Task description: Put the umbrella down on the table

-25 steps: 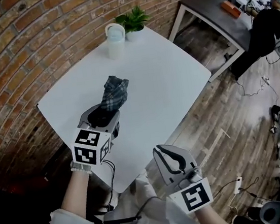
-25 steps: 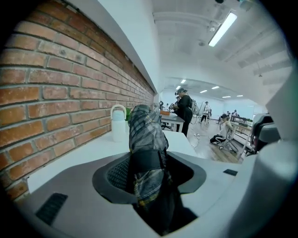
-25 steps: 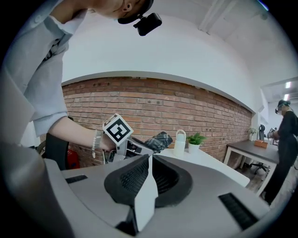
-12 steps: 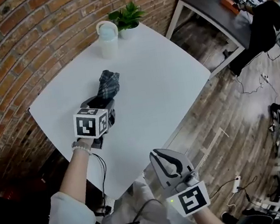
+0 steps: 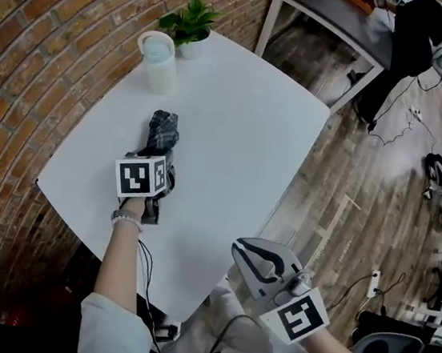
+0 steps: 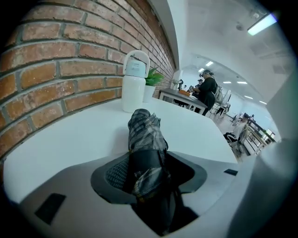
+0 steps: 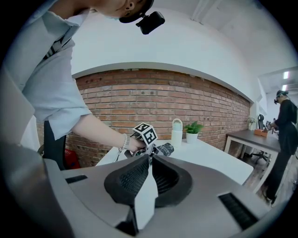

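White table. L gripper over table's middle, jaws clamped on folded plaid umbrella (contact w/ tabletop unclear). R gripper off table's near edge, jaws together, empty. Bottle, plant at table's far edge.

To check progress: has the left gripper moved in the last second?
Yes. The left gripper, shut on the umbrella, went from the table's near edge further in, toward the white bottle.

Open lab: brick wall, equipment bench
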The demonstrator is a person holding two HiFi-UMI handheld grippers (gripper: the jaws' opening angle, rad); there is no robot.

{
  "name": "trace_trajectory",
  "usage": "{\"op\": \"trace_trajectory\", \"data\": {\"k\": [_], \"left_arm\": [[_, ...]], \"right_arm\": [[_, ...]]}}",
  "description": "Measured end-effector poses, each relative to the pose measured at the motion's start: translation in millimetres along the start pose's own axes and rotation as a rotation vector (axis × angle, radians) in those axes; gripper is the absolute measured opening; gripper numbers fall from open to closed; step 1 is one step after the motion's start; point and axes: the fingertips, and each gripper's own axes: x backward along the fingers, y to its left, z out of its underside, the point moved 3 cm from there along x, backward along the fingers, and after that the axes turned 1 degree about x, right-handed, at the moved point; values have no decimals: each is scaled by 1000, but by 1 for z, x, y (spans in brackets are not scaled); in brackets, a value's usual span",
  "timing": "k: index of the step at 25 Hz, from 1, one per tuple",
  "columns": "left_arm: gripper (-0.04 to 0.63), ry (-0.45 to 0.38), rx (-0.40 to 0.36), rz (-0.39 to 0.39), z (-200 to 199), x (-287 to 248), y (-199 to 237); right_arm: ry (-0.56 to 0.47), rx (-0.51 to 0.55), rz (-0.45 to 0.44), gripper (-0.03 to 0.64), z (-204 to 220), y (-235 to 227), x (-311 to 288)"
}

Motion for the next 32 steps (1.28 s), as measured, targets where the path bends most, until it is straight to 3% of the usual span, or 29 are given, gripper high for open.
{"op": "trace_trajectory", "data": {"k": [10,15,19,20,24,32], "left_arm": [[282,41,-5,-8,2,-4,1],[282,2,-42,-11,-3,11,-2],[281,-80,-65,-39,-15,41,-1],[273,-109,-63,-48,-18,51,1],[139,-235,-76,-116,-25,95,9],[39,-403,-211,-182,-21,185,-8]], "right_arm": [[-8,-7,-18,55,-3,11,-14],[-21,-6,-8,55,-6,11,-15],[-33,1,1,55,-14,14,-12],[-39,4,4,55,-17,15,-10],[-49,30,6,55,-28,21,-2],[-93,49,50,55,-54,26,17]]}}
